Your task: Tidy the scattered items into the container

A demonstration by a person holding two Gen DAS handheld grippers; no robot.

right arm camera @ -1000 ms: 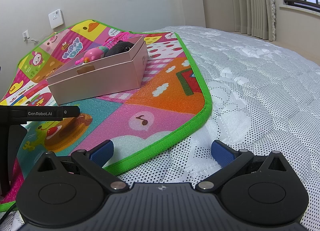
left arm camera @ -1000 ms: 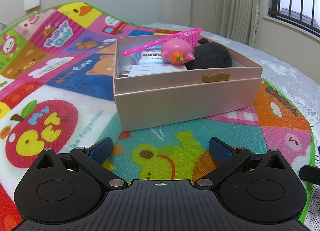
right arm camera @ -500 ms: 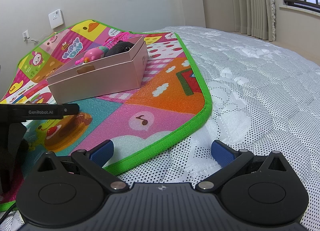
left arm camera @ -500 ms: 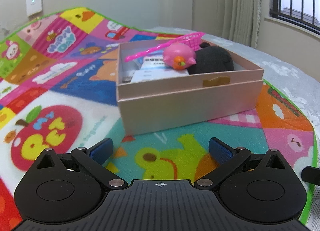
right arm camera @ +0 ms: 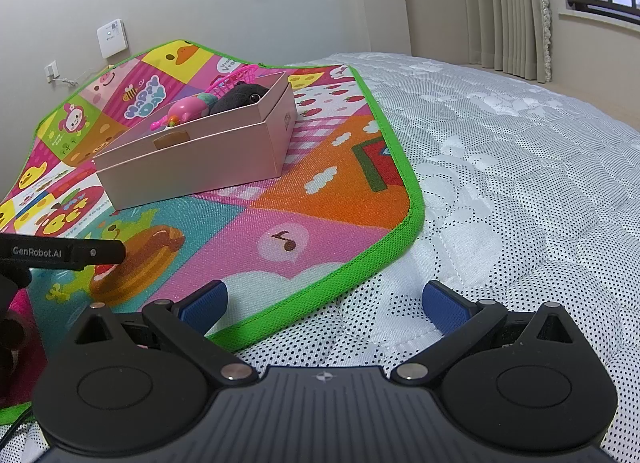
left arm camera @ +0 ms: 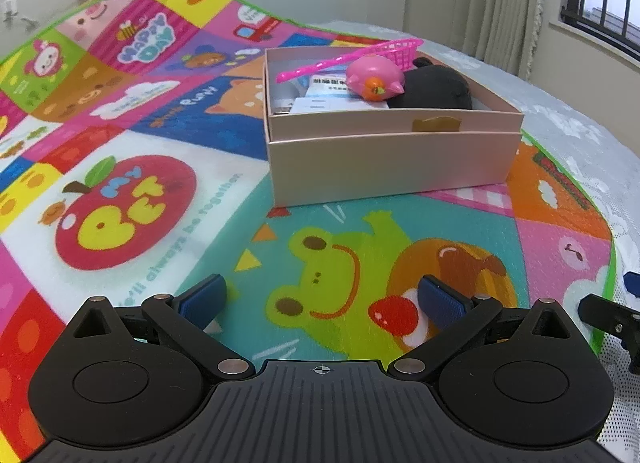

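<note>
Pink box [left arm camera: 392, 167] is filled — net handle [left arm camera: 340, 63] overhangs, could be snagged; left tool [left arm camera: 322, 299] and right tool [right arm camera: 324, 303] are held spread, empty.

In the left wrist view the near wall of the pink box [left arm camera: 392, 167] hides the lower parts of everything inside: only the top of the black plush [left arm camera: 434, 89] shows, and the white cartons [left arm camera: 332, 97] carry print too small to read. Part of the pink net [left arm camera: 356, 59] passes behind the pink toy [left arm camera: 374, 79]. The right gripper [left arm camera: 616, 303] is cut off by the right edge. In the right wrist view the left gripper [right arm camera: 60, 253] is cut by the left edge, its fingers out of sight
</note>
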